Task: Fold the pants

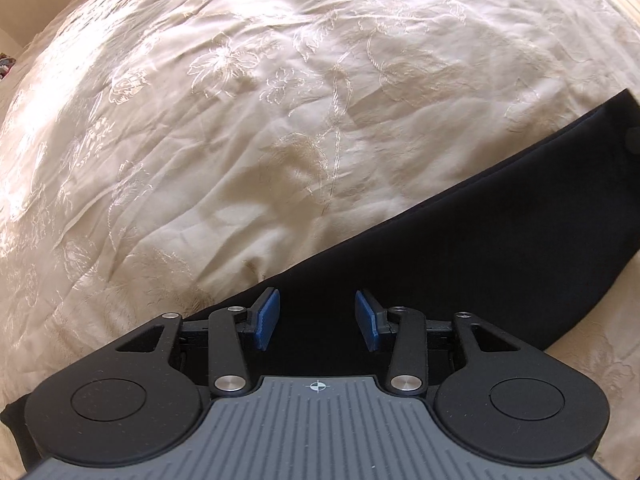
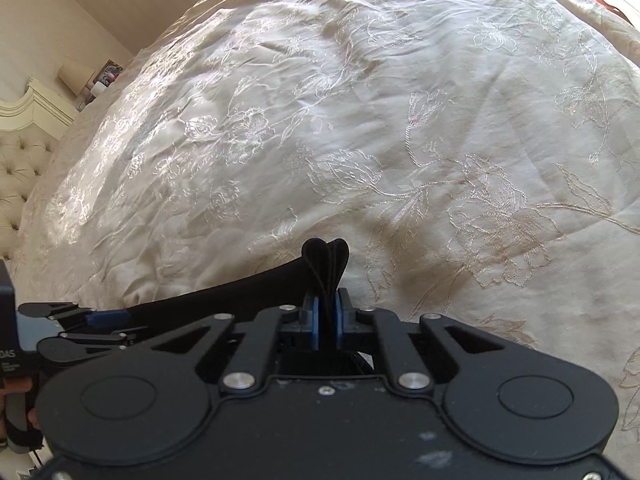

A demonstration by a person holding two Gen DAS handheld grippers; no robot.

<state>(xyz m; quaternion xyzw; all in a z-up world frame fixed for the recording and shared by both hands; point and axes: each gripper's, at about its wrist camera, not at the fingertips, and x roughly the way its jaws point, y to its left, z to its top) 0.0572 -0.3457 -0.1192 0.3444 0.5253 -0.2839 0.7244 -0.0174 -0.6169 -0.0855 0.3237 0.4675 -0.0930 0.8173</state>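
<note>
The black pants (image 1: 460,240) lie as a long dark band on the cream bedspread (image 1: 240,120), running from the lower left to the upper right of the left wrist view. My left gripper (image 1: 316,320) is open, its blue pads (image 1: 266,318) spread just above the pants' near part. In the right wrist view my right gripper (image 2: 326,322) is shut on a bunched edge of the pants (image 2: 325,258), which sticks up between the pads. The left gripper (image 2: 110,316) shows at the left there, beside the same band of pants.
The embroidered cream bedspread (image 2: 400,140) covers the whole bed. A tufted headboard (image 2: 20,168) and a lamp on a nightstand (image 2: 76,74) stand at the far left. A wooden edge (image 1: 616,4) shows at the top right.
</note>
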